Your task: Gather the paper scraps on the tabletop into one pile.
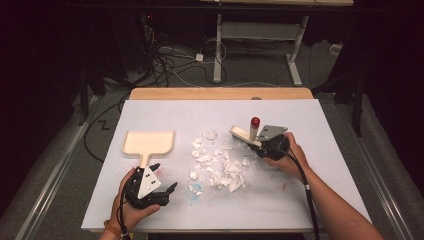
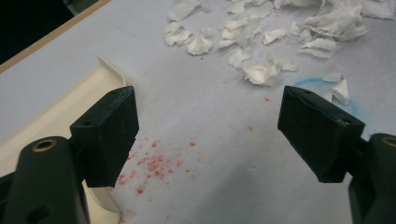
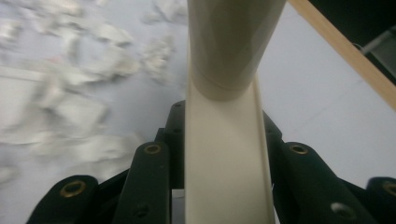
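A cream dustpan (image 1: 148, 142) lies flat at the left of the white sheet, its short handle pointing toward me. My left gripper (image 1: 164, 176) hovers just right of that handle, open, with nothing between its jaws; in the left gripper view the gripper (image 2: 208, 121) spans bare sheet and the dustpan's edge (image 2: 56, 116) runs by the left jaw. Torn white paper scraps (image 1: 217, 162) are scattered mid-table. My right gripper (image 1: 267, 145) is shut on a cream brush (image 1: 245, 135) with a red-capped upright handle (image 1: 255, 121), right of the scraps. In the right gripper view the brush's bar (image 3: 224, 149) sits clamped between the jaws.
The white sheet (image 1: 300, 190) covers a wooden table whose far edge (image 1: 220, 93) shows. Red specks (image 2: 154, 163) and a blue smear (image 2: 322, 84) stain the sheet near my left gripper. Cables and another table's legs (image 1: 218, 50) lie beyond on the floor.
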`<state>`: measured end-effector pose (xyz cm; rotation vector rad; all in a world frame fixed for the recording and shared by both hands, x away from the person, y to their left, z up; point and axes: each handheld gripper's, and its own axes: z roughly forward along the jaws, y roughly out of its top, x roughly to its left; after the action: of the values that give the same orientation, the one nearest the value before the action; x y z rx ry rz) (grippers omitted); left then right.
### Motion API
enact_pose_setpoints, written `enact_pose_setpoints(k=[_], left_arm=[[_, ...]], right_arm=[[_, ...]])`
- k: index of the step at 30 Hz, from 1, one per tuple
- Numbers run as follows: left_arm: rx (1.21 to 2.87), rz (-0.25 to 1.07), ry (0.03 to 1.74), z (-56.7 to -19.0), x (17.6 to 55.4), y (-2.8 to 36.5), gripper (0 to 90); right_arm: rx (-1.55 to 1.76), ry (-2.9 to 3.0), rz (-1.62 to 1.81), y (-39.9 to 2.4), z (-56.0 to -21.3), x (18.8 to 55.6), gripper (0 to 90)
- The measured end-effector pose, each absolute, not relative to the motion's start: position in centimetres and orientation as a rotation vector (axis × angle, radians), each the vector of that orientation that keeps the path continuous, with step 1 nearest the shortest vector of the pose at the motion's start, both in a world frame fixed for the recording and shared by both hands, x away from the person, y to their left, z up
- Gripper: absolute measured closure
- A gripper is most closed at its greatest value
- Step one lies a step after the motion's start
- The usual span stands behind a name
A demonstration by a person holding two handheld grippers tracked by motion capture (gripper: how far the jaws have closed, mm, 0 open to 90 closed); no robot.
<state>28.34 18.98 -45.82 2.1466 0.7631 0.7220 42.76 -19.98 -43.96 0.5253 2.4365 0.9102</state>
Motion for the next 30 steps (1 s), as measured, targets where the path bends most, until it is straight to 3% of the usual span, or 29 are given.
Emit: enact_pose_setpoints(k=[12, 25, 30], left_arm=[[2.13, 0.72, 0.76, -45.6, 28.1, 18.9, 19.7], [2.144, 0.701, 0.765, -45.9, 28.3, 18.5, 19.7], [2.154, 0.699, 0.763, -45.9, 28.2, 18.5, 19.7]], right_arm=[[0.373, 2.499, 0.912, -18.5, -43.7, 36.8, 67.6], [0.444, 2.399, 1.017, -20.3, -40.0, 38.4, 67.7], [0.454, 2.355, 1.003, -19.7, -38.9, 40.9, 67.7]])
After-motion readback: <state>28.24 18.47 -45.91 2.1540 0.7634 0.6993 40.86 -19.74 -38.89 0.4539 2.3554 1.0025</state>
